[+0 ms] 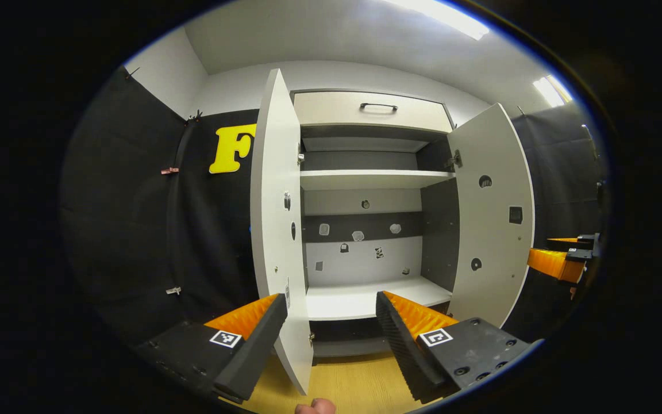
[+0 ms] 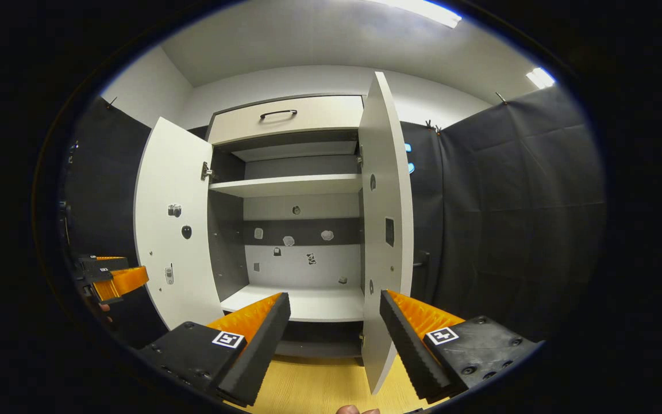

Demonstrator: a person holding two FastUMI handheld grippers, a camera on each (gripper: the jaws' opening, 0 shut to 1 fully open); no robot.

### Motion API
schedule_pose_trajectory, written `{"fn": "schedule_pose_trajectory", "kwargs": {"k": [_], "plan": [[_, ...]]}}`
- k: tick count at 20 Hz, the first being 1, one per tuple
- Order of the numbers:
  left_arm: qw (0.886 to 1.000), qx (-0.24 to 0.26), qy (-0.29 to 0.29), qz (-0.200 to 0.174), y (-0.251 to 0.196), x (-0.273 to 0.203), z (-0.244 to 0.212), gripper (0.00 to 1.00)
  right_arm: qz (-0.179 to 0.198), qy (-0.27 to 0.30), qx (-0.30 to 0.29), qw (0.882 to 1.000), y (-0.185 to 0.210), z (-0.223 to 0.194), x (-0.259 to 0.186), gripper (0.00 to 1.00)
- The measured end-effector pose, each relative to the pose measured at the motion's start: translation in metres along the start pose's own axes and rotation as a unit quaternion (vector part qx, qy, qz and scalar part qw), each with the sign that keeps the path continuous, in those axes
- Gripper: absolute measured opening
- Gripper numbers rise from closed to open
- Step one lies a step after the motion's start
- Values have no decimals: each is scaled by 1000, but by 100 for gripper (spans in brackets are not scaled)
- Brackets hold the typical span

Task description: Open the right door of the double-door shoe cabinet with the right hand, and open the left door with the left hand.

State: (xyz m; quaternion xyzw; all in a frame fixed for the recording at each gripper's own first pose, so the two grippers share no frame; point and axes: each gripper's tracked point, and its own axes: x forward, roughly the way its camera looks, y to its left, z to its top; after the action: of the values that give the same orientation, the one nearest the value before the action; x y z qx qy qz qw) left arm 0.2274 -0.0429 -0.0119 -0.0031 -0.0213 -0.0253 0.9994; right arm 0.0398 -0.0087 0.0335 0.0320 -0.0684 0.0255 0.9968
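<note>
Left gripper (image 1: 331, 328): fingers spread wide, nothing held. The free edge of the left door (image 1: 276, 230) stands in the gap between the fingers, close to the left finger; contact cannot be confirmed.

Right gripper (image 2: 334, 328): fingers spread wide, nothing held. The free edge of the right door (image 2: 385, 230) stands in the gap near the right finger; contact cannot be confirmed.

Position of the task items, referenced to the shoe cabinet (image 1: 365, 201):
- Left door: swung outward from the cabinet's left side, seen nearly edge-on in the left gripper view.
- Right door: swung outward from the cabinet's right side, seen nearly edge-on in the right gripper view.
- Below the cabinet front: pale wood floor (image 1: 360, 385).
- Inside the cabinet: lower shelf (image 1: 365, 299) nearest, upper shelf (image 1: 371, 179) above it, back panel carrying small stickers behind both.
- Above the door opening: closed drawer with a dark handle (image 1: 378, 106).

Step in hand, as a judgement: both doors appear fully open, so the task is at or near its end.

Next move, as a judgement: draw each gripper straight back from the cabinet, keeping the fingers spread so neither door edge is caught and pulled shut
</note>
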Motion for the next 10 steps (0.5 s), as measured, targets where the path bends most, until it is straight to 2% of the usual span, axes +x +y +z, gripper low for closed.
{"fn": "schedule_pose_trajectory", "kwargs": {"k": [10], "plan": [[1000, 4, 0, -4, -1, 0, 1, 96, -2, -2, 2, 1000, -1, 1, -1, 99]]}}
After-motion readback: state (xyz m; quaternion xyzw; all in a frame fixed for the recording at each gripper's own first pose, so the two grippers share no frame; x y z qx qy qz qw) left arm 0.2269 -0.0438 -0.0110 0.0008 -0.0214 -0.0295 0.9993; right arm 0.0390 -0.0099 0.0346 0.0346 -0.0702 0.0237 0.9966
